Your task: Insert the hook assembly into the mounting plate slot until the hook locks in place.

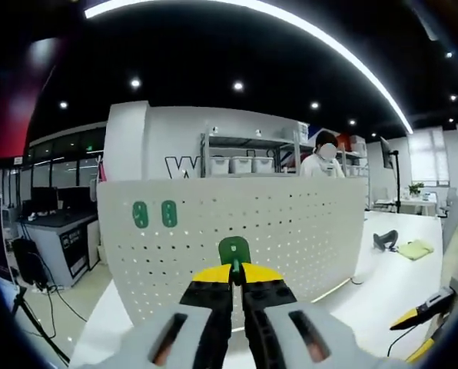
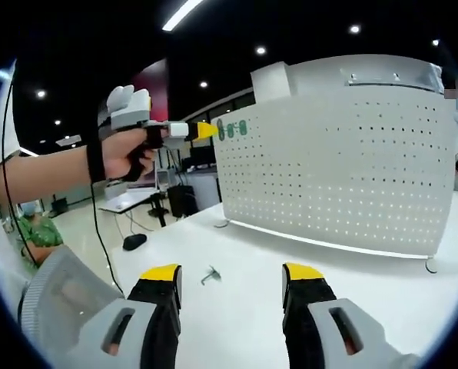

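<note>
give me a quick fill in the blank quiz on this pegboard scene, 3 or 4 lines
1. The left hand-held gripper is shut on a ____ hook piece.
2. Already on the white pegboard sit ____ green pieces.
3. The right hand-held gripper has its jaws ____.
4. On the table between its jaws lies a small ____ metal hook.

Missing words: green; two; open; grey

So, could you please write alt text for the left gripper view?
The left hand-held gripper is shut on a green hook, held before a white perforated pegboard that already carries two green hooks at its upper left.
</note>
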A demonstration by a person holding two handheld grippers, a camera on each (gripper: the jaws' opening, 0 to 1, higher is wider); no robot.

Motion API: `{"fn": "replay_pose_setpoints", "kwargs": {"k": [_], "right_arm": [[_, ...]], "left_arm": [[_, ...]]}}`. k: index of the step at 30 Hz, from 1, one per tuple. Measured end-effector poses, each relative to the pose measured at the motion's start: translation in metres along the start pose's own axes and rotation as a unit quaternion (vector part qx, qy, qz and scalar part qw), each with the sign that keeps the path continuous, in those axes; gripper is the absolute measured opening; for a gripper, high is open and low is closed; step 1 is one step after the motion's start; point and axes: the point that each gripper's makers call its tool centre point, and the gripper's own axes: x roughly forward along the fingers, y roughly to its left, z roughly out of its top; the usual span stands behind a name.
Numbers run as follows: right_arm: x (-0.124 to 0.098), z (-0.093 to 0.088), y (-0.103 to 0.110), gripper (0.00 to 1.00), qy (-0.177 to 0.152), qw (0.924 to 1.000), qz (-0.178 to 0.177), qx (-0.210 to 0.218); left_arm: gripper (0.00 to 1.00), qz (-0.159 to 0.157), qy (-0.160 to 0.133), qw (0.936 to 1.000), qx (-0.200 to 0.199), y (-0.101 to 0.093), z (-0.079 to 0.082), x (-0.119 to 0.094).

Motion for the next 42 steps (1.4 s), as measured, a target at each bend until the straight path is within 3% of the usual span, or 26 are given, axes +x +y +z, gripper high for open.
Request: {"fn": "replay_pose_setpoints", "kwargs": {"k": [14,33,42], "right_arm": [[-0.001,-0.002,0.0,0.53,0.006,1.0,0.001,-0.005],[-0.006,0.003,-0.013,0.59,0.003,0.9996,-0.025,-0.012],[-0.008,0.006,-0.018,0.57,-0.004,0.999,-0.043,-0.008]], "left_arm": [[0.03,0.011,-0.001,0.9999,0.009,0.006,0.007,0.013],[0.03,0.021,-0.004,0.9992,0.034,0.019,0.019,0.044],[0.03,0.021,-0.008,0.9989,0.042,0.018,0.025,0.059]]}}
